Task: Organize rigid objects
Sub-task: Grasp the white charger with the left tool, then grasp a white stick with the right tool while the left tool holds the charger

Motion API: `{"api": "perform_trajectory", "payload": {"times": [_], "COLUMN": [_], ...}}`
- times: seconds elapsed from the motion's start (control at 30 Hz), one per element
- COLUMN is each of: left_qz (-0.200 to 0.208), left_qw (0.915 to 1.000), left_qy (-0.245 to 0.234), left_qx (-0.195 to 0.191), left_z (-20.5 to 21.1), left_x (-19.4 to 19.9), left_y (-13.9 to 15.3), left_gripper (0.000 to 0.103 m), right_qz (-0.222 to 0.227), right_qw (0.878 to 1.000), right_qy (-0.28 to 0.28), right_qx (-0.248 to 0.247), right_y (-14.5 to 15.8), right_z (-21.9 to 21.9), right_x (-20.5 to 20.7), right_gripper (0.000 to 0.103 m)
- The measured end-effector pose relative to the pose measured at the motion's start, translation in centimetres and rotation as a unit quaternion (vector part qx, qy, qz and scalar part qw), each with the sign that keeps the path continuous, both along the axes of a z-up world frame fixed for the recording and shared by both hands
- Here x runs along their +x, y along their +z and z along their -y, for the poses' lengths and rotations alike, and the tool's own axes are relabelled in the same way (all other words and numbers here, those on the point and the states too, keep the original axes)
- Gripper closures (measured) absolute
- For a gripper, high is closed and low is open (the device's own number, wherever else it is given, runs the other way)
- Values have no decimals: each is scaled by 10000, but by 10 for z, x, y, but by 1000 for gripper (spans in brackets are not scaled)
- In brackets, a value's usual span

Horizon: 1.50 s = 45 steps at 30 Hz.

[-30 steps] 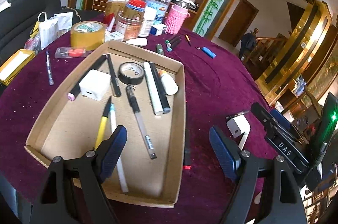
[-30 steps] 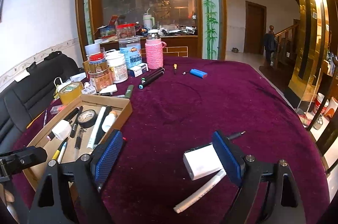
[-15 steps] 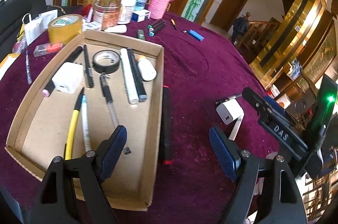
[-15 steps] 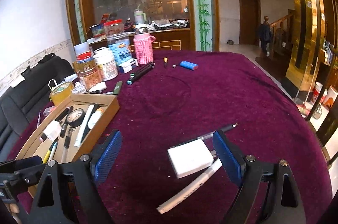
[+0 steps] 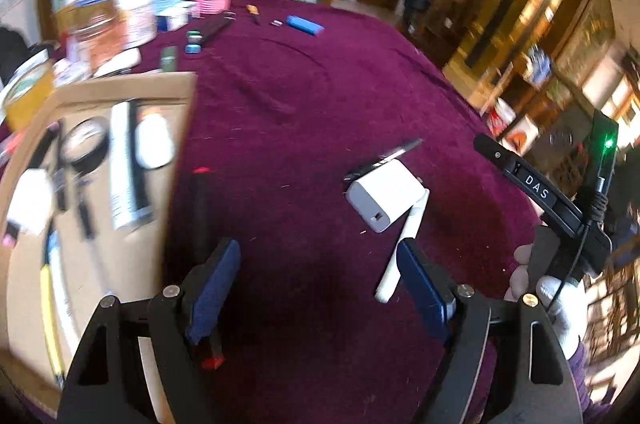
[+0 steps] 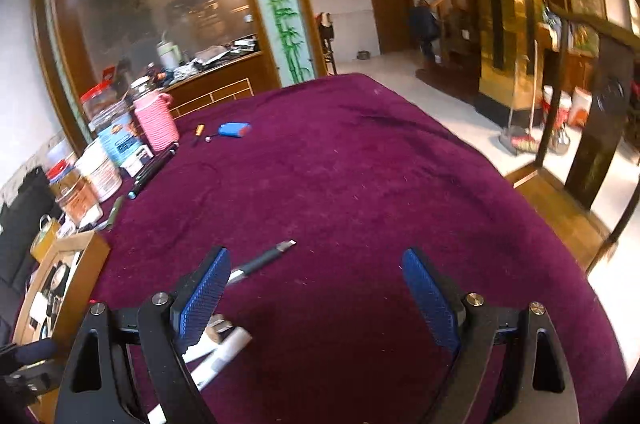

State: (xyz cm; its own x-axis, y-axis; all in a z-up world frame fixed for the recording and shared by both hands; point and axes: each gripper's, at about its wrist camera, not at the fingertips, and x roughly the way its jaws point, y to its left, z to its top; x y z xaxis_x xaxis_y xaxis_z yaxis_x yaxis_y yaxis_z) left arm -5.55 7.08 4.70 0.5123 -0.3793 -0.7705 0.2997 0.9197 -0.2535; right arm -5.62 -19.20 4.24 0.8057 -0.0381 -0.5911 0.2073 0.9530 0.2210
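Both pairs of tongs stand spread wide with nothing between their blue pads. The left gripper (image 5: 320, 288) hangs over bare maroon tablecloth (image 5: 320, 96), its right finger just beside the lower end of a white marker (image 5: 404, 244). Touching that marker's upper end lies a white charger block (image 5: 384, 200), with a dark pen (image 5: 384, 156) just behind it. To the left sits the cardboard tray (image 5: 176, 160), blurred, holding a roll of black tape (image 5: 86, 144), a white tube (image 5: 120, 160) and other pens. A black marker with a red end (image 5: 200, 208) lies on the cloth along the tray's right wall. The right gripper (image 6: 316, 296) hovers over the cloth, the white marker passing under its left finger. A blue lighter (image 6: 234, 129) and a pink woven cup (image 6: 156, 122) lie well apart, at the far side
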Motion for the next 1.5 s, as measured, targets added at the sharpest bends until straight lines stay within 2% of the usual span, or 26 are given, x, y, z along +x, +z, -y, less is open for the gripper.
{"api": "perform_trajectory", "payload": {"times": [0.13,0.2,0.3,0.53,0.67,0.77,0.83,0.97,1.0,1.03,1.07,1.1,1.13,1.27,1.3,1.37,1.4,1.43,1.5], "left_qz": [163,260,294,175,136,154,193,316,331,365,372,369,372,235,243,239,222,222,336], "left_qw": [9968,9919,9851,9770,9756,9766,9769,9787,9794,9804,9812,9822,9830,9867,9859,9852,9852,9850,9831], "left_qy": [-523,-869,-1262,-1730,-1765,-1700,-1707,-1633,-1601,-1531,-1493,-1449,-1384,-1295,-1312,-1354,-1383,-1405,-1390], "left_qx": [584,887,1127,1233,1302,1309,1272,1203,1182,1187,1161,1138,1151,958,1013,1026,983,979,1141], "left_z": [39,58,77,99,105,107,110,109,107,105,103,100,96,84,85,90,93,96,104], "left_x": [16,25,34,58,63,63,64,62,61,60,59,56,54,49,48,49,50,50,49], "left_y": [-10,-18,-28,-43,-47,-49,-51,-52,-52,-51,-49,-47,-45,-44,-44,-45,-46,-47,-50], "left_gripper": [24,24,24,24,24,18,10,8,11,20,24,35,41,46,45,35,24,18,18], "right_qz": [-168,-170,-245,-468,-622,-734,-779,-811,-823,-830,-830,-832,-834,-854,-858,-865,-865,-865,-867], "right_qw": [9993,9993,9988,9961,9932,9916,9910,9906,9905,9904,9905,9904,9905,9908,9908,9909,9910,9910,9910], "right_qy": [101,145,236,213,176,177,183,175,172,173,168,169,168,167,169,172,172,171,171], "right_qx": [312,304,351,720,964,1053,1069,1084,1090,1091,1086,1087,1083,1037,1029,1012,1009,1008,1001], "right_y": [-9,-10,-13,-22,-29,-32,-33,-35,-35,-35,-35,-35,-35,-35,-35,-36,-36,-36,-36], "right_z": [8,7,5,16,22,24,24,25,25,24,24,24,24,23,23,23,23,23,23], "right_x": [5,5,7,11,14,17,17,17,17,18,18,18,18,19,19,19,19,19,19], "right_gripper": [13,13,13,13,13,13,13,13,13,13,13,13,13,13,12,12,12,12,12]}}
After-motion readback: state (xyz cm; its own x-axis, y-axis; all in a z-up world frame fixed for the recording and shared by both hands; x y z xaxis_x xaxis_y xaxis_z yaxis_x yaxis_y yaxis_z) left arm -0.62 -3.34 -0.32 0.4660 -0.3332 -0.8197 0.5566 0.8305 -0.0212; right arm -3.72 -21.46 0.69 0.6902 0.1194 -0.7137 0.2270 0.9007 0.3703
